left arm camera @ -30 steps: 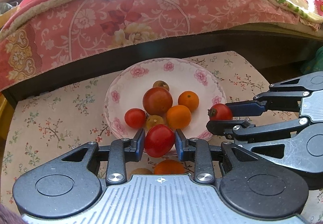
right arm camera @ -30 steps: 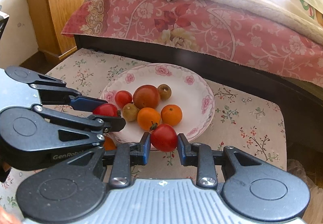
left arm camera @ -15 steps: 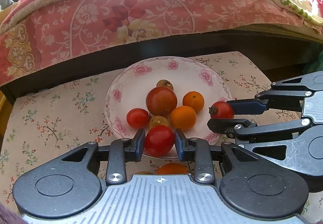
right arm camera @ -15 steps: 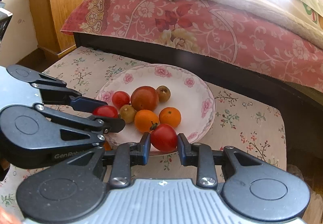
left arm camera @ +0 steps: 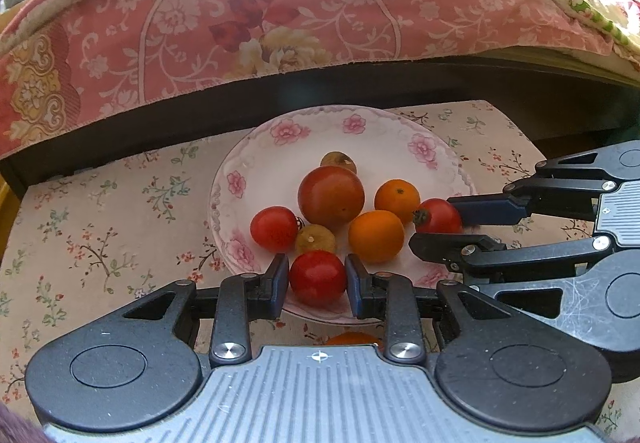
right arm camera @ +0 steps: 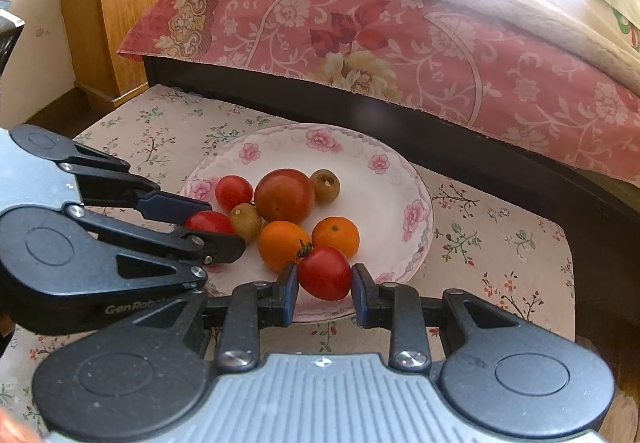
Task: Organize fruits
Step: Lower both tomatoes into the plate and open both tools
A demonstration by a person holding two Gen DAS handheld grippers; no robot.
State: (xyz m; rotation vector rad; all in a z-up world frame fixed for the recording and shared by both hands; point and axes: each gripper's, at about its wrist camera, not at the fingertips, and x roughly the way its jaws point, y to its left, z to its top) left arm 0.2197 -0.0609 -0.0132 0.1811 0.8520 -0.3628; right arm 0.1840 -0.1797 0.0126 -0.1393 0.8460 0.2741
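A white floral plate [left arm camera: 280, 131] [right arm camera: 400, 179] sits on the flowered cloth. On it lie a big red tomato [left arm camera: 331, 196], two oranges [left arm camera: 397, 196], a small red tomato [left arm camera: 274, 228] and two brownish fruits [left arm camera: 316, 239]. My left gripper [left arm camera: 318, 277] is shut on a red tomato [left arm camera: 318, 277] over the plate's near rim; it shows in the right wrist view [right arm camera: 208, 222] too. My right gripper [right arm camera: 324, 273] is shut on a red tomato with a stem [right arm camera: 324, 272] over the plate's near-right rim, also in the left wrist view [left arm camera: 438, 217].
An orange fruit [left arm camera: 352, 339] lies on the cloth just below my left gripper, mostly hidden. A bed with a pink floral quilt [right arm camera: 400, 35] stands right behind the low table [right arm camera: 500, 235]. A wooden cabinet [right arm camera: 120, 3] stands at the back left.
Both grippers have moved forward over the plate's rim with their tomatoes still held. The plate and its fruits have not moved.
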